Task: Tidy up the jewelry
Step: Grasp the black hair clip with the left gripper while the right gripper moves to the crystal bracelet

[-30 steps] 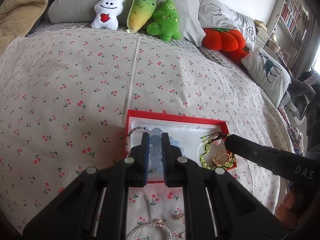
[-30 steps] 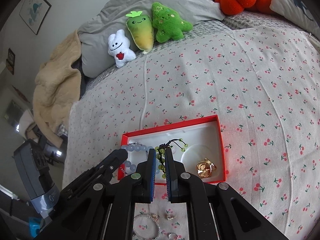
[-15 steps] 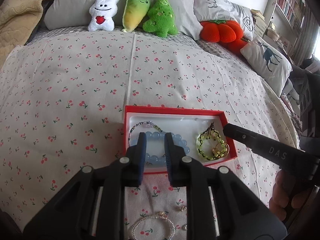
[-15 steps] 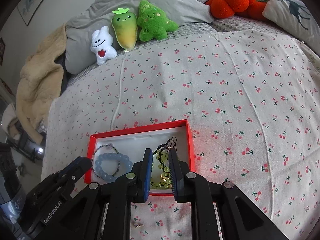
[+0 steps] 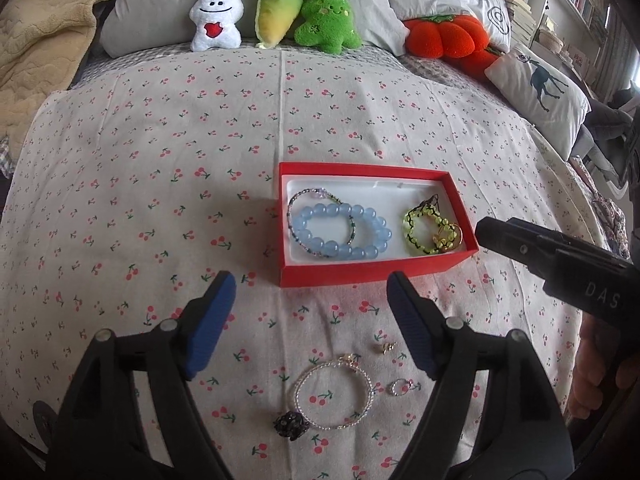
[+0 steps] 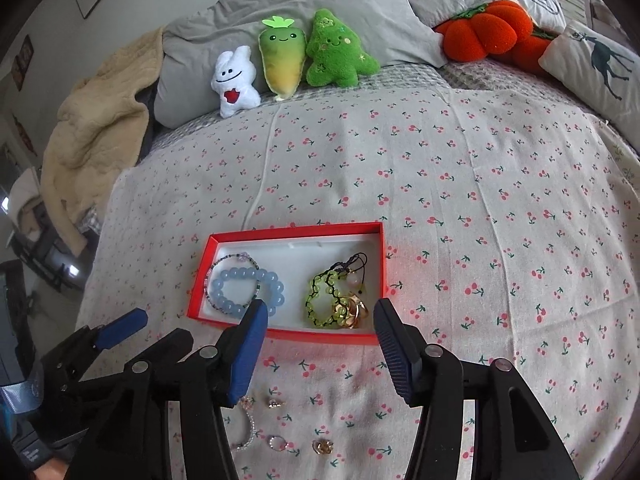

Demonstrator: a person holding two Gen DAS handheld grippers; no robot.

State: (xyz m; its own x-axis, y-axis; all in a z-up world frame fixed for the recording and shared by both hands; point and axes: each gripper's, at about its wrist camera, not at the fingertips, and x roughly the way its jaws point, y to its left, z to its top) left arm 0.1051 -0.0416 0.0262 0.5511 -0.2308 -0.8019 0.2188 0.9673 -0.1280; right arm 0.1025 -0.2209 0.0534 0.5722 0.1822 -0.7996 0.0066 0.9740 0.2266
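A red box (image 5: 370, 269) (image 6: 202, 264) lies on the cherry-print bedspread. In it lie a blue bead bracelet (image 5: 316, 219) (image 6: 230, 276), a thin dark bead bracelet (image 5: 298, 200), a green bead bracelet (image 5: 416, 220) (image 6: 320, 292) and gold rings (image 5: 450, 238) (image 6: 354, 310). My left gripper (image 5: 310, 320) is open and empty, in front of the box. My right gripper (image 6: 318, 350) is open and empty over the box's near edge. On the cloth lie a silver bracelet (image 5: 332, 394), a dark bead (image 5: 290, 424), a small ring (image 5: 398, 387) (image 6: 276, 442) and gold earrings (image 5: 386, 347) (image 6: 322, 446).
Plush toys (image 5: 276, 12) (image 6: 284, 60), grey pillows (image 5: 168, 8) and an orange pumpkin cushion (image 5: 444, 36) line the far end of the bed. A beige blanket (image 6: 92, 128) hangs at the left. A deer-print pillow (image 5: 540, 88) is on the right.
Both grippers have opened and drawn back from the box. The blue bracelet and the green bracelet now lie released inside it.
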